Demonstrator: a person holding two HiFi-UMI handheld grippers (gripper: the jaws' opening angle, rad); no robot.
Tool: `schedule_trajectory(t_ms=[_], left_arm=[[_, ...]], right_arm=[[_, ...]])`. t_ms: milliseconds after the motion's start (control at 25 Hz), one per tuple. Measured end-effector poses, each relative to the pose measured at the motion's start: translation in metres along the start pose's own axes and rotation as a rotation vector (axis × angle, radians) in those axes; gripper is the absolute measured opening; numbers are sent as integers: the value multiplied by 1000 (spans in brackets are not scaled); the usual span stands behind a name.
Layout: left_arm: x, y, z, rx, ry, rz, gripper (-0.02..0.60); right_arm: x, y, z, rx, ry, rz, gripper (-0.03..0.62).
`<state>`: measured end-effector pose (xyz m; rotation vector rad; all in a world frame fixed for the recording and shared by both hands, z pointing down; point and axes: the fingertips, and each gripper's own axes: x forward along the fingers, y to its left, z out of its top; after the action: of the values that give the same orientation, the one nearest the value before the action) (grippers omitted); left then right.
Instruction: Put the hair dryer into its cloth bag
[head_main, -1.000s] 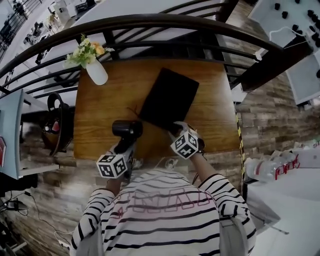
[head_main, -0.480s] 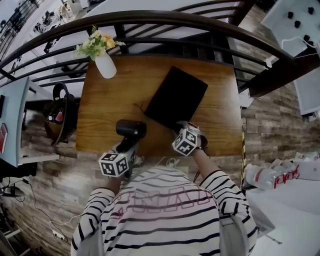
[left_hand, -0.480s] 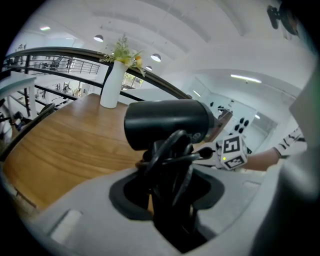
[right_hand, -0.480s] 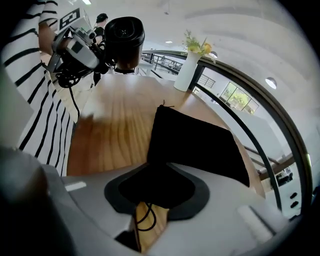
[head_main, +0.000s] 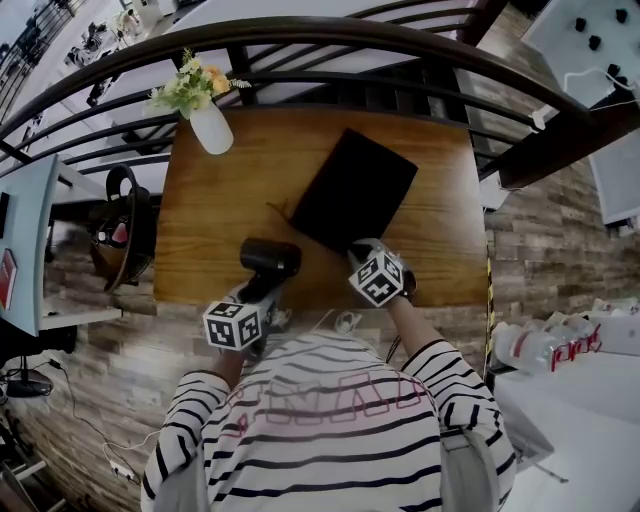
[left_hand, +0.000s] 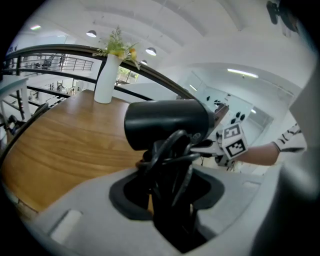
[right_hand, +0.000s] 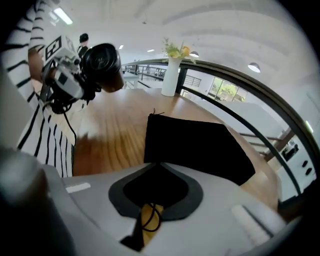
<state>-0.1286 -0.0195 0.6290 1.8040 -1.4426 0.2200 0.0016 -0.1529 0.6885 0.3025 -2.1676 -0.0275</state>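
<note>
The black hair dryer (head_main: 270, 257) hangs just above the wooden table (head_main: 215, 215), near its front edge. My left gripper (head_main: 258, 290) is shut on the dryer's handle, which has its cord wound round it (left_hand: 170, 150). The barrel (left_hand: 167, 122) sits above the jaws. The flat black cloth bag (head_main: 355, 190) lies slantwise in the middle of the table. My right gripper (head_main: 357, 250) is at the bag's near corner. Its jaws are closing, and they pinch the bag's edge (right_hand: 160, 164). A loop of drawstring (right_hand: 149, 217) hangs below them.
A white vase with flowers (head_main: 212, 128) stands at the table's far left corner. A dark curved railing (head_main: 350, 40) runs behind the table. The table's front edge is right under my hands. Bare wood (right_hand: 115, 135) lies between the dryer and the bag.
The head view has shifted slightly. The left gripper still holds the dryer in about the same place, and the right gripper stays at the bag's near corner.
</note>
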Motion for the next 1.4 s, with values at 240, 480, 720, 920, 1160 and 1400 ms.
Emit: schedule_trajectory(t_ms=[240, 480, 720, 920, 1160, 1400], left_arm=[[9, -3, -5, 19, 35, -32, 166], [25, -9, -13, 64, 94, -68, 166], [46, -11, -22, 121, 178, -94, 166], [60, -15, -31, 173, 250, -115, 166], [74, -27, -40, 237, 331, -142, 166], [88, -34, -40, 266, 371, -165, 166]], right_arm=[[-17, -5, 23, 262, -150, 81, 12], [-34, -6, 33, 413, -234, 113, 12], [-41, -1, 35, 493, -268, 116, 12], [-46, -1, 37, 539, -301, 105, 12], [-56, -3, 42, 563, -336, 100, 12], [-60, 6, 49, 548, -364, 110, 11]])
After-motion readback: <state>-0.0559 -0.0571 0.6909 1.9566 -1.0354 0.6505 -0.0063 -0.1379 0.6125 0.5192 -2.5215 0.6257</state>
